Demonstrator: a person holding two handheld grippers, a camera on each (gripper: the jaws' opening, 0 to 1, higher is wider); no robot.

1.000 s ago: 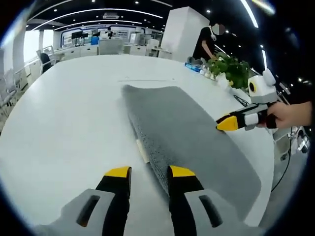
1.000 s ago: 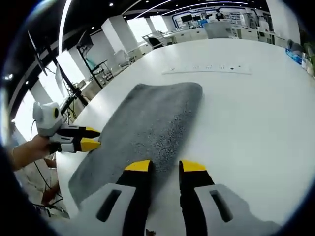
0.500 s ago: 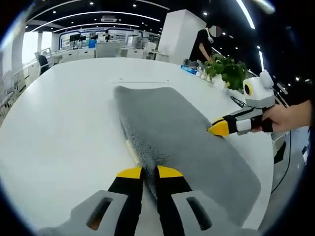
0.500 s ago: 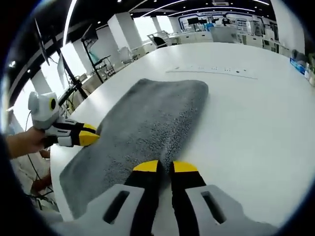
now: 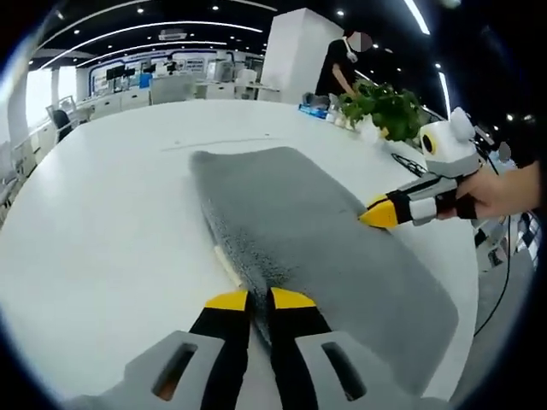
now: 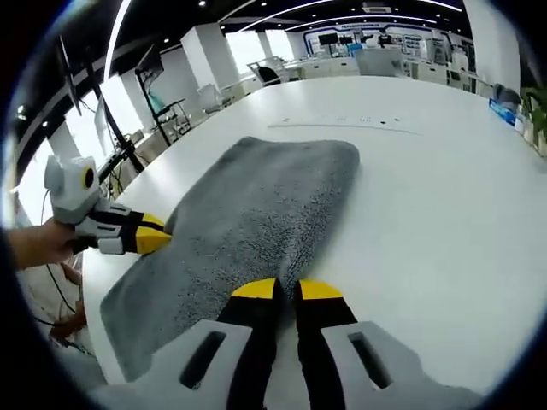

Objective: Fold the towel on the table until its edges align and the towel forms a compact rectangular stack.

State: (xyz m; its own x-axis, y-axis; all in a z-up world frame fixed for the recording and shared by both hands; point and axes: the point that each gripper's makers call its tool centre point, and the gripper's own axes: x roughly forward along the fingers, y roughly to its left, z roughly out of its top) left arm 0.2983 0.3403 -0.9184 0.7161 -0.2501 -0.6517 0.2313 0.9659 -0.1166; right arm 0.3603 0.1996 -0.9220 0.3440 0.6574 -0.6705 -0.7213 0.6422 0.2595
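The grey towel [image 5: 316,243] is lying flat near the bench [image 5: 102,222] edge, folded double. You are pinching one long edge with your left tongs [image 5: 250,299] and the opposite long edge with your right tongs [image 6: 286,289], both nearly closed on the fabric.

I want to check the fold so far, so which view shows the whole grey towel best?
The right gripper view: the towel lies almost fully in frame on the white table, its far edge and both long sides traceable. The left gripper view shows the towel too, but its near right corner stretches toward the picture's edge, behind the left gripper.
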